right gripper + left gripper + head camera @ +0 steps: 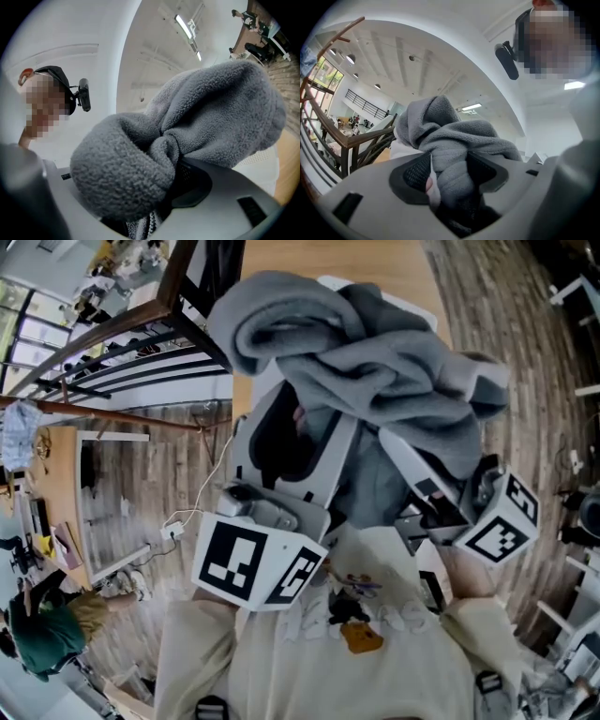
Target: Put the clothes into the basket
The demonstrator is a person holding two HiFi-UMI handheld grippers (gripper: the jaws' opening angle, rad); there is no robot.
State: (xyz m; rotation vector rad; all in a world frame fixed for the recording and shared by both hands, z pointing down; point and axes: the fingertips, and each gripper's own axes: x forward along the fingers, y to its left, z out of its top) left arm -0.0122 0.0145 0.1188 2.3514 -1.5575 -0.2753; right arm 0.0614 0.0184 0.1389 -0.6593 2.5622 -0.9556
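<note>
1. We see the left claw clamped on a fold of the grey fleece. The cloth fills the gap between its dark pads.
2. The right claw is likewise clamped on the fleece, which bulges thickly over both its jaws. A zip shows in the cloth at the bottom of the right gripper view.
3. In the head view the fleece is bunched in a heap across both claws, held in the air in front of our cream shirt.
4. A pale wooden surface lies beyond the bundle, with plank floor to the right.
5. Each claw carries its black-and-white marker cube, the left cube and the right cube. They bear square patterns, not letters.
6. The shirt has a small coloured print with faint lettering, too blurred for us to read.
7. A white strip sits against the left claw's pad. We cannot tell whether it carries writing.
</note>
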